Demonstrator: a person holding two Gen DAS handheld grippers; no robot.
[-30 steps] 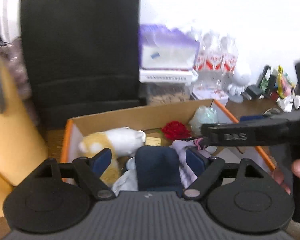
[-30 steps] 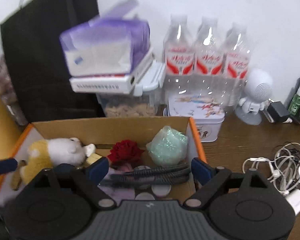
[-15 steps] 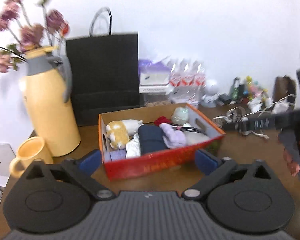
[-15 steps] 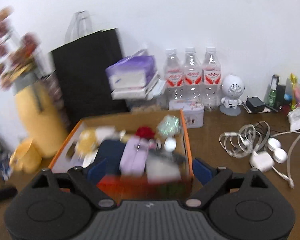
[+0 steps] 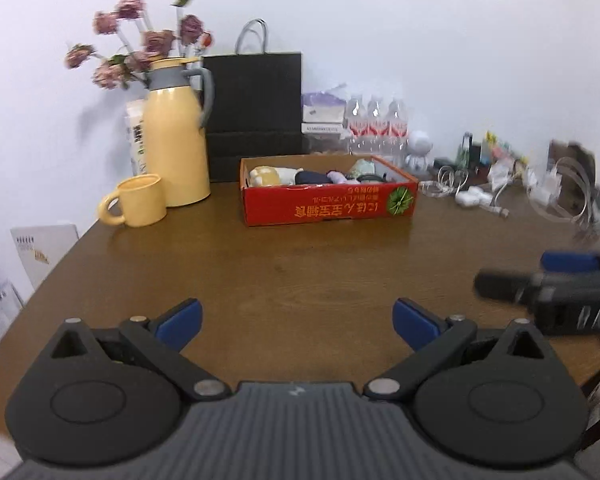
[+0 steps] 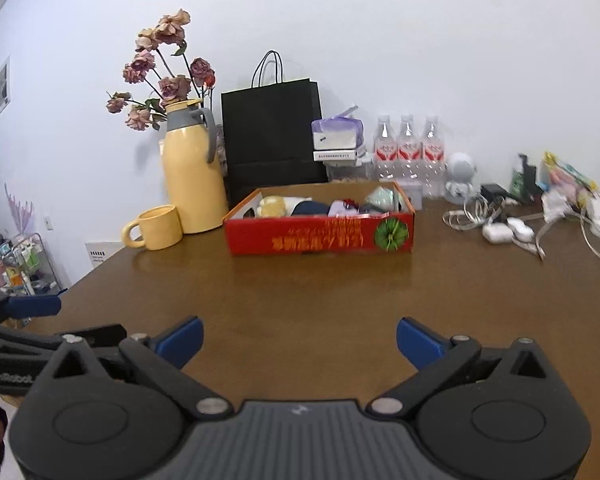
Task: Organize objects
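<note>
Left tool [image 5: 296,320] wide open, empty – right tool [image 6: 299,338] jaws opening, nothing btwn – red box [image 6: 320,234] well apart.

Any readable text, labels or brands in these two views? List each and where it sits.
"GenRobot": left gripper arm, right wrist view, end cut off at the edge.
Red box front: yellow characters, upside down, too blurred to read.
Water bottles: red labels, unreadable.
Booklet left of the table: print too small.
Pack behind the yellow flask: dark print, unreadable.
</note>
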